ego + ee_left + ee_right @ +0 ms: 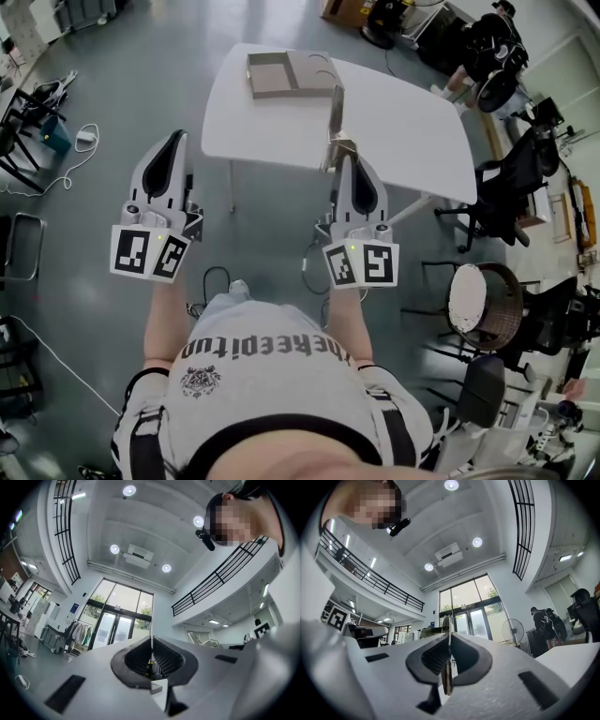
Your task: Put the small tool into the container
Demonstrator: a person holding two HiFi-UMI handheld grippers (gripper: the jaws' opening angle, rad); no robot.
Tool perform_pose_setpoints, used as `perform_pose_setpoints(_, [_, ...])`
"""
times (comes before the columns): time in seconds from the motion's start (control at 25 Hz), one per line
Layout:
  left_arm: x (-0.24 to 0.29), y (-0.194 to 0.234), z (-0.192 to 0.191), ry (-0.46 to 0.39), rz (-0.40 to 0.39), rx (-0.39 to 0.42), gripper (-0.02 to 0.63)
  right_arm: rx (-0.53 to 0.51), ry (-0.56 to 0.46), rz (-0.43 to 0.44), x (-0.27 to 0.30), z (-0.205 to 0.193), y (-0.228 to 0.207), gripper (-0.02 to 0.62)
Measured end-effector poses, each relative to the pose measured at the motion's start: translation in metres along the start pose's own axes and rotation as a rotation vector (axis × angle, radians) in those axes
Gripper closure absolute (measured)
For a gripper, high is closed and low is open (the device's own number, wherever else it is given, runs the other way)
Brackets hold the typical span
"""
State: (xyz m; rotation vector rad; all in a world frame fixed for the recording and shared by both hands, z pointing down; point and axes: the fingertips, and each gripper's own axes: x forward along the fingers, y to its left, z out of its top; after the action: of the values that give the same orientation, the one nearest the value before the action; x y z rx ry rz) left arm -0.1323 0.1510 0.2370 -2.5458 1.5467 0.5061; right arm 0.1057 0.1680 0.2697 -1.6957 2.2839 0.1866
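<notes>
Person's left gripper [175, 139] fingers shut, empty; right gripper [344, 153] fingers tight on small tool [335, 112].

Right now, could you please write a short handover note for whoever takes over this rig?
Left gripper: jaws together, empty, held over the floor to the left of the white table.
Right gripper: shut on the thin flat tool, which sticks out past the jaws at the table's near edge.
Brown open box: lies on the far side of the table.
Done: the tool is in the grip.
Left: carry the tool to the box and release it inside.
</notes>
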Motion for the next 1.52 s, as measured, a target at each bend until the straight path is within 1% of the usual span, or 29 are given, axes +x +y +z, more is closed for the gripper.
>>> perform_pose_setpoints(0.2, [0.012, 0.020, -0.007, 0.024, -0.040, 0.009, 0.592, 0.006, -0.007, -0.023, 0.021, -0.013, 0.009, 0.591])
perform_pose_setpoints(0.44, [0.030, 0.040, -0.018, 0.058, -0.067, 0.022, 0.592, 0.006, 0.002, -0.050, 0.043, -0.026, 0.013, 0.591])
perform_pose_setpoints(0.64, [0.043, 0.046, -0.041, 0.094, -0.079, -0.002, 0.592, -0.007, 0.036, -0.070, 0.053, -0.039, 0.004, 0.591])
perform_pose_setpoints(0.76, [0.056, 0.059, -0.053, 0.107, -0.067, -0.014, 0.592, -0.003, 0.043, -0.076, 0.073, -0.050, -0.006, 0.591])
perform_pose_setpoints(1.04, [0.100, 0.090, -0.067, 0.087, -0.019, -0.009, 0.592, 0.004, 0.044, -0.053, 0.131, -0.069, -0.030, 0.591])
perform_pose_setpoints(1.24, [0.147, 0.110, -0.075, 0.065, 0.011, -0.004, 0.592, 0.002, 0.035, -0.022, 0.186, -0.075, -0.052, 0.591])
perform_pose_setpoints(1.52, [0.212, 0.120, -0.091, 0.050, 0.043, -0.002, 0.592, -0.004, 0.038, 0.023, 0.249, -0.084, -0.091, 0.591])
